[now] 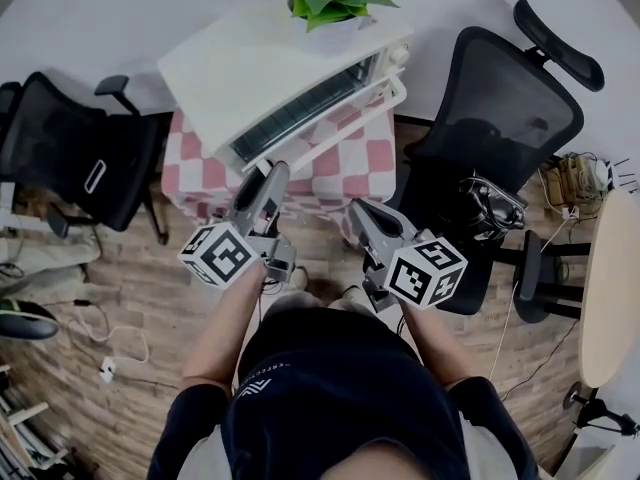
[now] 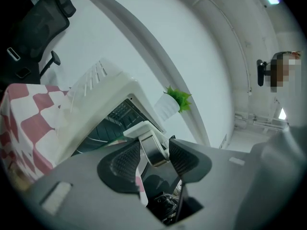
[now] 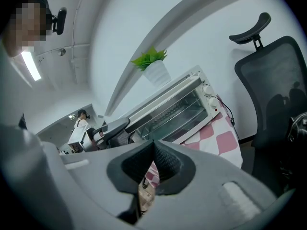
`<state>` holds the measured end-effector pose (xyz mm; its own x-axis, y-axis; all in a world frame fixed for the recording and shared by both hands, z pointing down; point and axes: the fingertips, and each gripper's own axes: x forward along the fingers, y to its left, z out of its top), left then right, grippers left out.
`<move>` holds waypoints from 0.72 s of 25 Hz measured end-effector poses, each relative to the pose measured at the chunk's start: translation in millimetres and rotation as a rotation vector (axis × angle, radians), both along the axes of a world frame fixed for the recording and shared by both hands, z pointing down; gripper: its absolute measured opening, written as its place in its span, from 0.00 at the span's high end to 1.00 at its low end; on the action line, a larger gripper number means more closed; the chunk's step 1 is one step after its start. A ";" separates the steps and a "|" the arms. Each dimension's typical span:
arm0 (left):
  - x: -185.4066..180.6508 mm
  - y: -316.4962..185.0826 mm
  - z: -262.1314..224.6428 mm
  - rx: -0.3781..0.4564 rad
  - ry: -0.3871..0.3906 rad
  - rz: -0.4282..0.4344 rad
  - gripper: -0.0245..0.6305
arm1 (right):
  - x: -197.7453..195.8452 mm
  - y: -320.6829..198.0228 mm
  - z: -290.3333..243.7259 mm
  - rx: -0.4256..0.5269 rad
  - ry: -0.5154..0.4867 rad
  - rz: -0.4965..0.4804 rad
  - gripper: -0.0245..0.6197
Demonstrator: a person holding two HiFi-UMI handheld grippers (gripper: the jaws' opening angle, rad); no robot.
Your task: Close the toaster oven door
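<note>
The toaster oven (image 1: 270, 78) sits on the checkered table (image 1: 350, 173), door at its front edge. Only the left gripper view shows the left gripper (image 2: 154, 151) spread around the door handle (image 2: 144, 129). The right gripper view shows the right gripper (image 3: 153, 150) pressed together, empty.

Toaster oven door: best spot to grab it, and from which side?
Take the white handle bar, coming from the front with fingers either side. It stands off the door glass on a bracket, leaving room behind. The left gripper straddles it, open.
</note>
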<state>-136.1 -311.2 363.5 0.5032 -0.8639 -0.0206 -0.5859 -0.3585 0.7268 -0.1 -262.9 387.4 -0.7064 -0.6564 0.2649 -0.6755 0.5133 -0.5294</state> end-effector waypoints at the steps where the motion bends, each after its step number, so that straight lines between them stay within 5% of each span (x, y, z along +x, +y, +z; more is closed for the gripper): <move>1: -1.6 -1.5 -0.8 -0.002 0.005 -0.015 0.66 | -0.7 -0.2 1.1 -0.002 0.002 -0.001 0.96; 10: -13.8 -15.6 -8.3 -0.012 0.012 -0.092 0.64 | -0.6 0.5 5.6 -0.013 0.015 0.000 0.96; 18: -13.5 -12.7 -8.9 0.001 -0.069 -0.083 0.65 | 6.4 6.6 10.1 -0.025 0.027 0.011 0.96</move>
<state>-149.6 -323.9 354.6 0.4304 -0.9026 0.0112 -0.6624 -0.3074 0.6831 6.3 -256.3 397.5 -0.6917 -0.6571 0.2998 -0.6951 0.4929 -0.5234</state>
